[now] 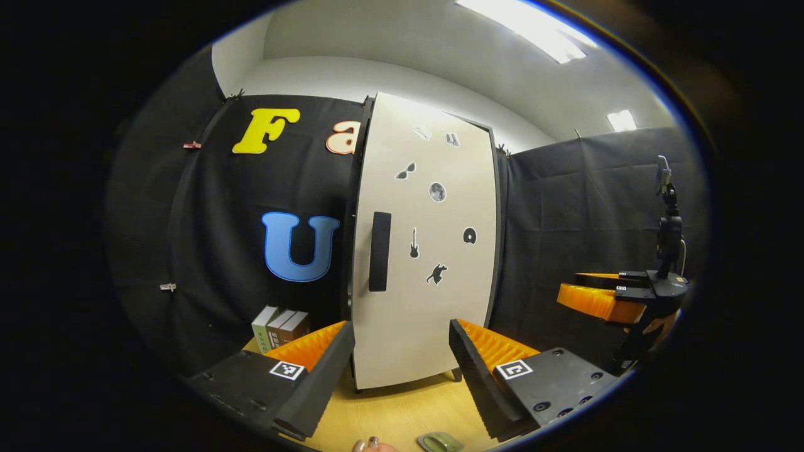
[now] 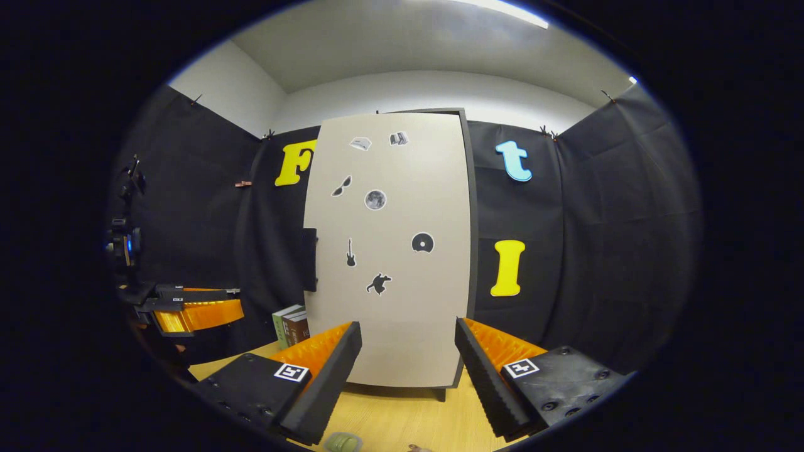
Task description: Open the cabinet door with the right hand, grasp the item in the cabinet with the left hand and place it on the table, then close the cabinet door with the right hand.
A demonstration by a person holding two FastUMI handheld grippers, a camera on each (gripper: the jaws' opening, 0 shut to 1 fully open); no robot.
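While the cabinet door [image 2: 389, 251] stands shut (its handle [image 1: 379, 251] untouched), nothing is done: the right gripper [image 2: 408, 370] and left gripper [image 1: 402, 370] hang wide and empty; the item presumably sits hidden inside.

The tall white cabinet [image 1: 427, 251] with a dark frame stands upright on short legs on the light wooden desk [image 1: 402, 408], against the black cloth wall. Its flat pale door [image 2: 392, 251] is shut, flush with the frame, and covers the whole front, so whatever is inside is hidden. A black, upright, oblong handle [image 1: 379, 251] sits at mid-height near the door's left edge; in the right gripper view it shows edge-on [image 2: 309, 259], sticking out past that edge. Small dark stickers [image 2: 375, 199] dot the door: sunglasses, a round moon, a guitar, a disc, a cat-like animal, and two pale ones near the top.
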